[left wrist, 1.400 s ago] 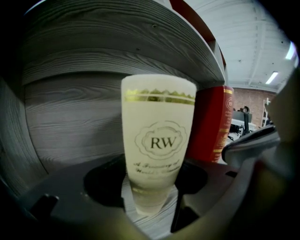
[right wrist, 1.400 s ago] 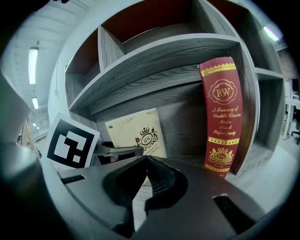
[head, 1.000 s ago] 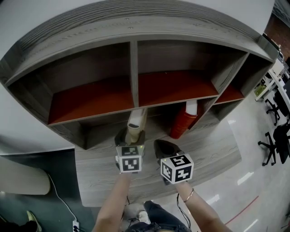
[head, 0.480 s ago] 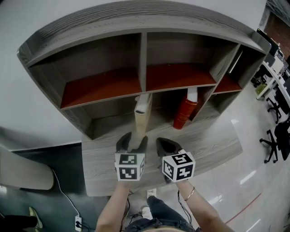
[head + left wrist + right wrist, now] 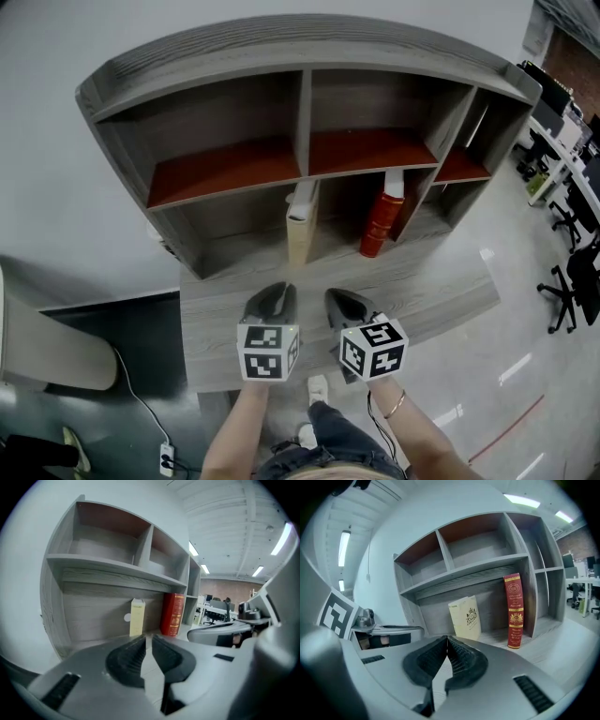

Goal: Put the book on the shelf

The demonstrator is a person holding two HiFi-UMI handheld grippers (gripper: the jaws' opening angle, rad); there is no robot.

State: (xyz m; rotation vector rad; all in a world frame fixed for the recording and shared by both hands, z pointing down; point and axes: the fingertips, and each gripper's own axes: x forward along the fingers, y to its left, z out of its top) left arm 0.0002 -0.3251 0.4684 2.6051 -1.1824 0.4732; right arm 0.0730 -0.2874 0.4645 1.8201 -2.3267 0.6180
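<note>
A cream book point(image 5: 300, 225) stands upright in the lower bay of the grey shelf unit point(image 5: 225, 94), against the centre divider. A red book point(image 5: 380, 223) stands upright to its right. My left gripper point(image 5: 277, 292) hovers over the wooden ledge, short of the cream book; its jaws are closing to a narrow gap with nothing between them. My right gripper point(image 5: 347, 300) is beside it, shut and empty. In the left gripper view the cream book point(image 5: 137, 617) and red book point(image 5: 173, 613) stand beyond the jaws point(image 5: 148, 638). The right gripper view shows the cream book point(image 5: 465, 618), red book point(image 5: 514, 610) and touching tips point(image 5: 446, 639).
The upper bays with red boards point(image 5: 220, 173) hold nothing. The wooden ledge point(image 5: 431, 281) runs in front of the books. Office chairs point(image 5: 572, 291) stand on the glossy floor at right. A cable and power strip point(image 5: 167, 457) lie on the floor at lower left.
The left gripper has drawn back from the cream book, which stays standing on the shelf, and its jaws have narrowed. The view has pulled away from the shelf.
</note>
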